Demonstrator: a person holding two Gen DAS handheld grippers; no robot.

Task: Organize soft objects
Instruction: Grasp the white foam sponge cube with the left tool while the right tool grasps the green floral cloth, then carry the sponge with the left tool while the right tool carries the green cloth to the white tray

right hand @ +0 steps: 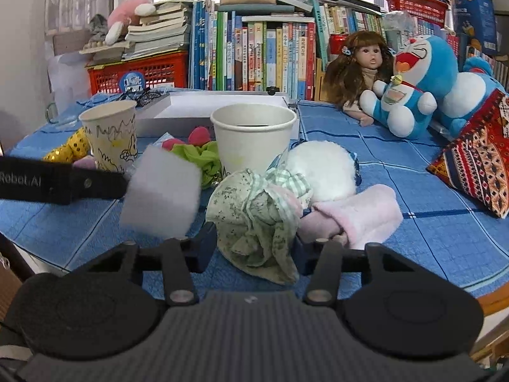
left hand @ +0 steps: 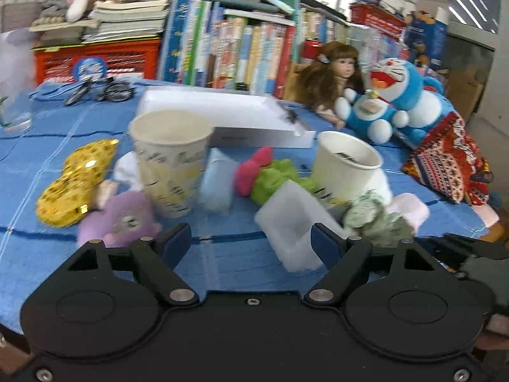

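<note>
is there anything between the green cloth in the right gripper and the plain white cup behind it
Nothing visible blocks it. The green cloth sits between the right gripper's fingers, directly in front of the plain white cup, whose mouth is open. The white foam block lies off to the left.

The left gripper [left hand: 251, 242] tilts down toward the worktop, its blue pads standing apart, the right pad [left hand: 324, 243] touching a white foam block [left hand: 294, 222]. The right gripper [right hand: 251, 248] angles down too, jaws partly drawn in around a green patterned cloth [right hand: 257, 222].
</note>
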